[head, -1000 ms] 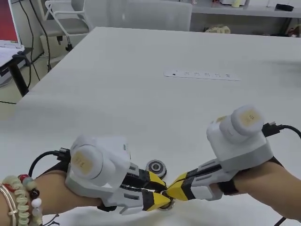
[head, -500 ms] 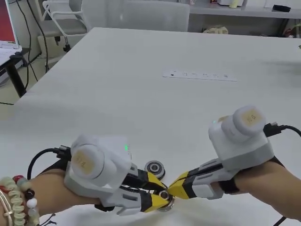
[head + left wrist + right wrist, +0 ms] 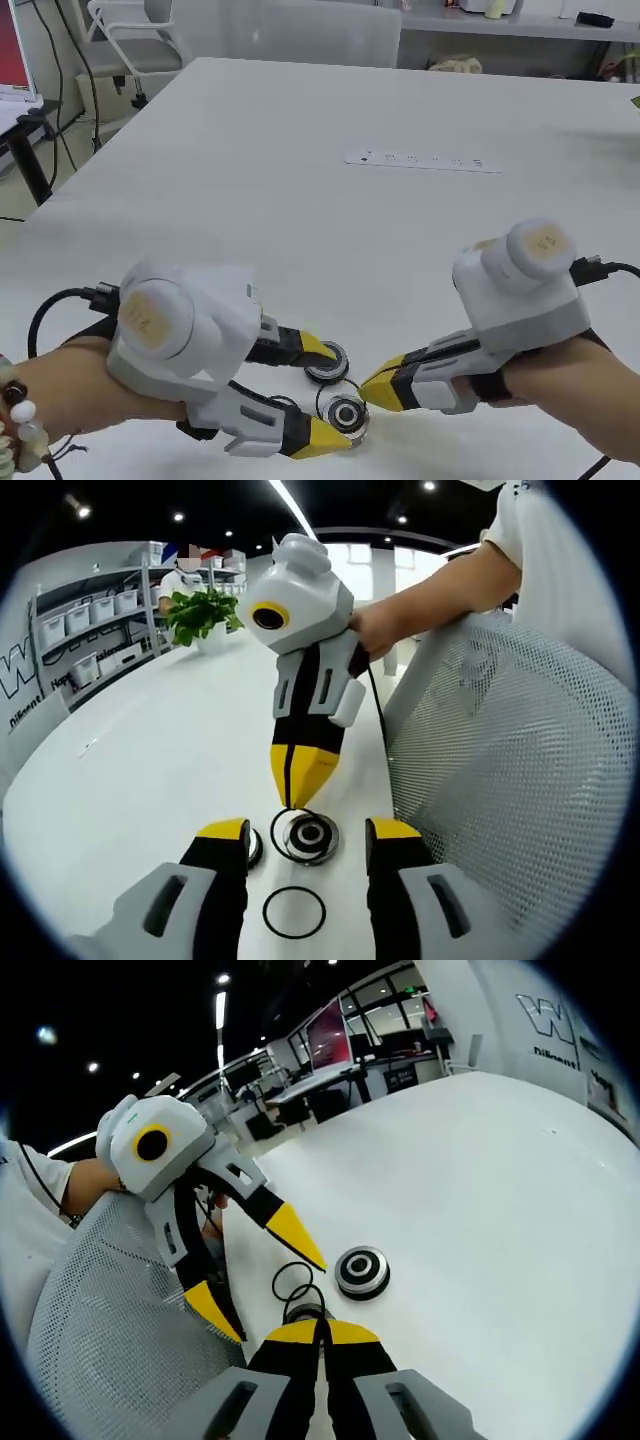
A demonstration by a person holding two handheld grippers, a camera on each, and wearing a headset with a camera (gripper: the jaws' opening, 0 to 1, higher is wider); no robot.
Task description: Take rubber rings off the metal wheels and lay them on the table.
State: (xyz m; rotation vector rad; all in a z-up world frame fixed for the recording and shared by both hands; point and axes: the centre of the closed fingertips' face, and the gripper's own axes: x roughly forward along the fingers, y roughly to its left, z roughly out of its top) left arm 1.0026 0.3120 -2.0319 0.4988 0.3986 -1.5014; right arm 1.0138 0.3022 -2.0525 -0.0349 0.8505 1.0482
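"So, which step?"

"Probably ring 2: 1 rubber ring [image 3: 293,912] lies loose on the table [image 3: 150,770], nearest. Beyond, the left gripper [image 3: 325,391] has its fingers apart around a metal wheel [image 3: 309,836]. The right gripper [image 3: 367,387], fingers together, touches its slackened ring [image 3: 274,835]. Next: draw it clear. The farther wheel [image 3: 361,1271] is ringed."
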